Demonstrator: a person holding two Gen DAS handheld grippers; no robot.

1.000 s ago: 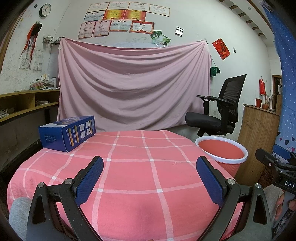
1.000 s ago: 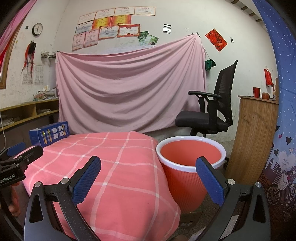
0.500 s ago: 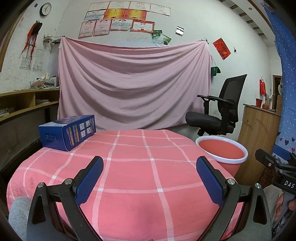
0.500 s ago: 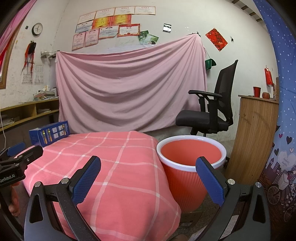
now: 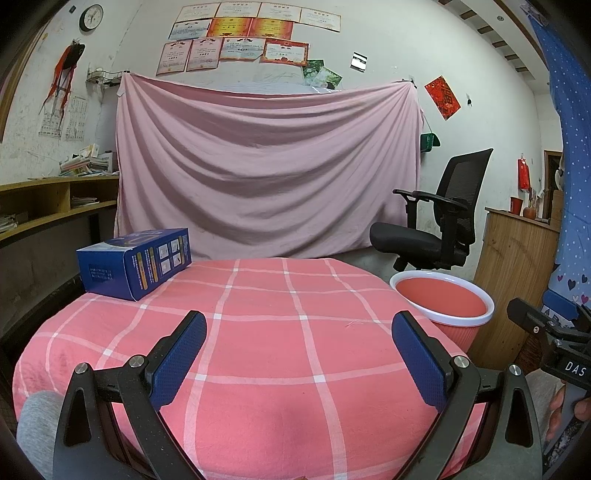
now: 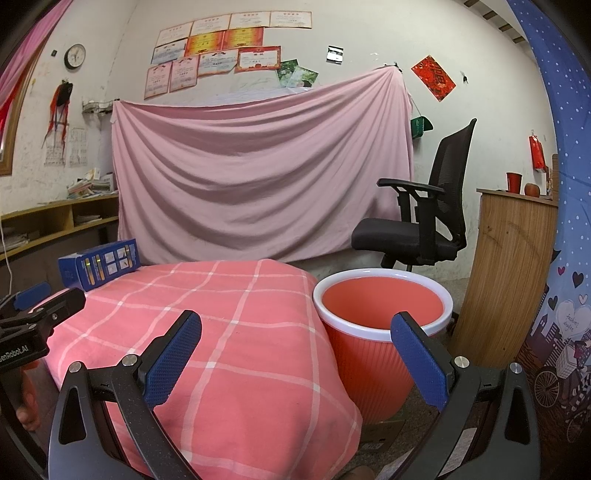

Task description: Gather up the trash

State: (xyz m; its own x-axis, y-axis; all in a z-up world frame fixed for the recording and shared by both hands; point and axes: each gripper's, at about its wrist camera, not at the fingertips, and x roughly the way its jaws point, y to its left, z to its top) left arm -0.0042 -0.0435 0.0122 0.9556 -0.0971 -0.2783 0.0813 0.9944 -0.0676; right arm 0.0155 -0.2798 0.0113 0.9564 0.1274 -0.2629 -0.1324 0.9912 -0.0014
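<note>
Both grippers, left (image 5: 298, 354) and right (image 6: 295, 354), hung spread wide and empty, so collecting had not begun. The box (image 5: 135, 263) lay at the table's (image 5: 295, 354) far left, well apart from the bin (image 6: 382, 332); next, the left gripper likely needed to reach it.

A pink sheet (image 5: 266, 173) hangs across the white back wall (image 5: 480, 55), with framed certificates (image 5: 240, 40) and a round clock (image 5: 91, 17) above it. Wooden shelves (image 5: 48, 199) holding stacked papers run along the left wall. A black office chair (image 5: 436, 221) stands on the grey floor (image 6: 454, 286) beside a wooden cabinet (image 5: 513, 266). A blue patterned curtain (image 6: 554, 221) fills the right edge.
</note>
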